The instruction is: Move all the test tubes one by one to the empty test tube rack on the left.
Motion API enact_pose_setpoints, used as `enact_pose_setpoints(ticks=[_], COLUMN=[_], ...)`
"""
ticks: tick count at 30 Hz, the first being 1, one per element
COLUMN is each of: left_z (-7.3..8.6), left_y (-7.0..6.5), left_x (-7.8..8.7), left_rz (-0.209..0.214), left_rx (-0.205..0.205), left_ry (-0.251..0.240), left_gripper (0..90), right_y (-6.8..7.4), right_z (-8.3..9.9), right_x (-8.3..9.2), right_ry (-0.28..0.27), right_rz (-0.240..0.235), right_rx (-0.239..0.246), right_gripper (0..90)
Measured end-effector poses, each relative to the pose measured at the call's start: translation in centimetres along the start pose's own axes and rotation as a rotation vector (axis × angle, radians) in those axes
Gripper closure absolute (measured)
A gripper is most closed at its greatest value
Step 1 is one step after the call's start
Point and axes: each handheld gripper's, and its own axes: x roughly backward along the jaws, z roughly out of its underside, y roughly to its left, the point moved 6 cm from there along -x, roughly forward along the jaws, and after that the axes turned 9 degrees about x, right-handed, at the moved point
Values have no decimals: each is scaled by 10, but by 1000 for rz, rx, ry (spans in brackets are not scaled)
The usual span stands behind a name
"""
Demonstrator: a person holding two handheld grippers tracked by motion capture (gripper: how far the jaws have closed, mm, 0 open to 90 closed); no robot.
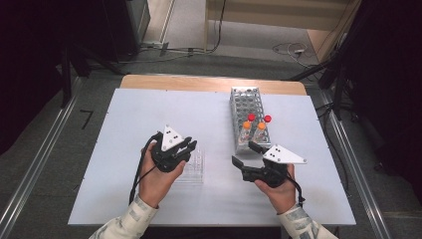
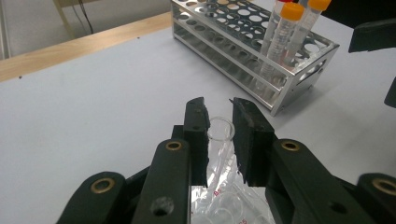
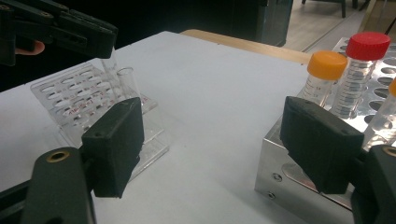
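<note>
My left gripper (image 1: 191, 146) is shut on a clear glass tube (image 2: 218, 140), held upright over a clear plastic rack (image 1: 195, 170) at the table's front left. In the right gripper view that tube (image 3: 110, 63) hangs under the left gripper's jaws, and a second clear tube (image 3: 128, 81) stands in the plastic rack (image 3: 65, 100). My right gripper (image 1: 243, 152) is open with nothing between its pads, just before the near end of a metal rack (image 1: 244, 104). Two orange-capped tubes (image 1: 247, 125) and two red-capped tubes (image 1: 251, 117) stand at that near end.
The white table top (image 1: 149, 114) has a wooden strip along its far edge (image 1: 199, 82). Most holes of the metal rack (image 2: 219, 14) hold nothing. Cables lie on the floor beyond the table (image 1: 293, 50).
</note>
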Motion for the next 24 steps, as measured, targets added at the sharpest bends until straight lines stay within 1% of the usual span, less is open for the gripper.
enact_pose_setpoints(ticks=[5,7,15,18,21,23,24], left_z=[0,0,-1,-2,-4,-4,-5], left_y=[0,-1,-1,-2,-2,-1,-2], left_x=[1,1,1,2,3,3,3], left_rz=[4,15,24,42,45,47,56], left_rx=[3,8,19,36,46,60,67], left_ry=[-2,-2,-7,-16,-36,-37,-37], left_gripper=[757,741,705,651,568,488,478], right_y=[0,0,-2,-5,-9,-12,-13], right_z=[1,1,1,3,5,5,6], right_x=[-1,-1,-1,-1,-2,-1,-1], right_ry=[4,5,6,15,20,25,25], right_rz=[1,1,11,26,39,49,57], right_rx=[0,0,-2,-13,-11,-19,-19], right_gripper=[203,202,203,203,207,207,208])
